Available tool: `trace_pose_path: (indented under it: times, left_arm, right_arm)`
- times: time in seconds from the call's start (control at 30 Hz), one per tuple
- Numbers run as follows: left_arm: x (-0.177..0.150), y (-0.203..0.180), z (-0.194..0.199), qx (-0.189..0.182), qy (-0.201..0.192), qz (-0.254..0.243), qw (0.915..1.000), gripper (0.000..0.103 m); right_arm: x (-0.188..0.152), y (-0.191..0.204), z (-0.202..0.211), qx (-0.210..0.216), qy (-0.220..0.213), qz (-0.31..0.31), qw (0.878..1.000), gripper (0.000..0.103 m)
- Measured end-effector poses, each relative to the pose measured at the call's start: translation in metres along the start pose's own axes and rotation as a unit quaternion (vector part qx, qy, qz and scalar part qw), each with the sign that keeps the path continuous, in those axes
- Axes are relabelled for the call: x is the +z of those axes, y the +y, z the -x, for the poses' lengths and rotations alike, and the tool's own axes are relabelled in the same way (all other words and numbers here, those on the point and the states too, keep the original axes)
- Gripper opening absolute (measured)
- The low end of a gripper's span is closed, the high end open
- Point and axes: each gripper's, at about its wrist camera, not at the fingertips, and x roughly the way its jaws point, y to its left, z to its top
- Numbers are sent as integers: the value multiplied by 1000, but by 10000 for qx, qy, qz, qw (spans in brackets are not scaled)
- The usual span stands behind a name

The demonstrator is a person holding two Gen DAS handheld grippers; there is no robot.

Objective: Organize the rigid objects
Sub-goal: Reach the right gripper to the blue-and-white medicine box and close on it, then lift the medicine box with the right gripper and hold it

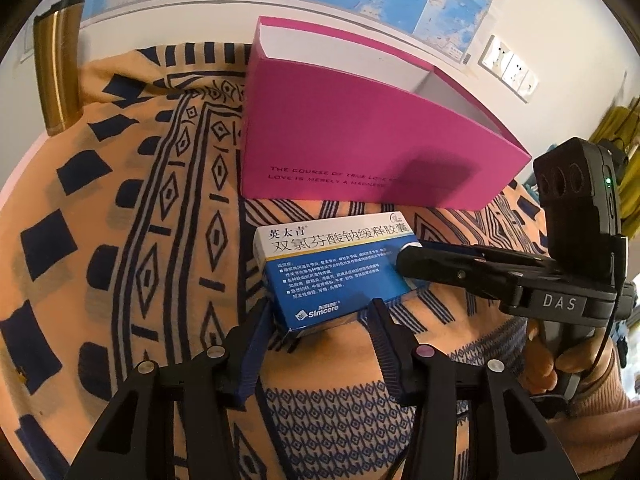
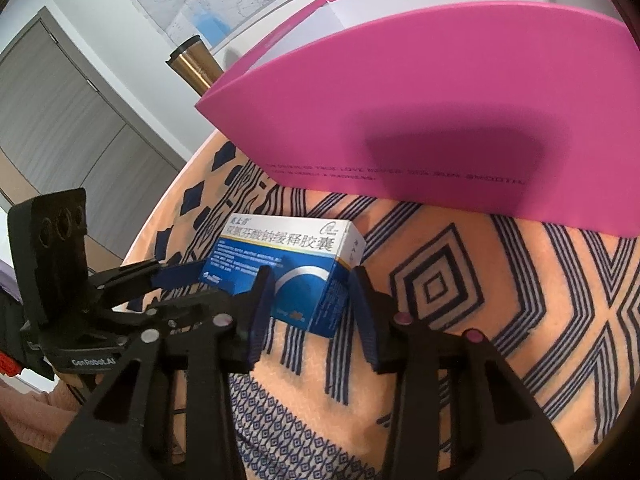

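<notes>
A blue and white medicine box [image 1: 332,268] lies on the patterned cloth, just in front of an open pink box [image 1: 360,136]. My left gripper [image 1: 320,312] straddles the medicine box's near end, fingers on both sides of it. My right gripper [image 2: 310,280] straddles its other end from the right, fingers against its sides; it also shows in the left wrist view [image 1: 412,258]. The medicine box [image 2: 288,268] and the pink box [image 2: 440,120] show in the right wrist view too. Whether either gripper presses the box firmly is not clear.
A gold metal tumbler [image 1: 58,68] stands at the far left of the table, also in the right wrist view [image 2: 196,62]. A map hangs on the wall behind. The round table's edge [image 2: 160,216] curves close on the left.
</notes>
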Motion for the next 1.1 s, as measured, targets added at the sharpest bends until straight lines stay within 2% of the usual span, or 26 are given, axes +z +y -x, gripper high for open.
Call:
trace_pose_path:
  times: [0.43, 1.1]
  left_arm:
    - [-4, -13, 3, -218, 36, -110, 9997, 48]
    - [-2, -33, 15, -281, -114, -361, 9989, 48]
  right_arm:
    - [-7, 2, 13, -84, -23, 35, 10000, 41]
    - [-13, 4, 36, -150, -261, 46, 9995, 41]
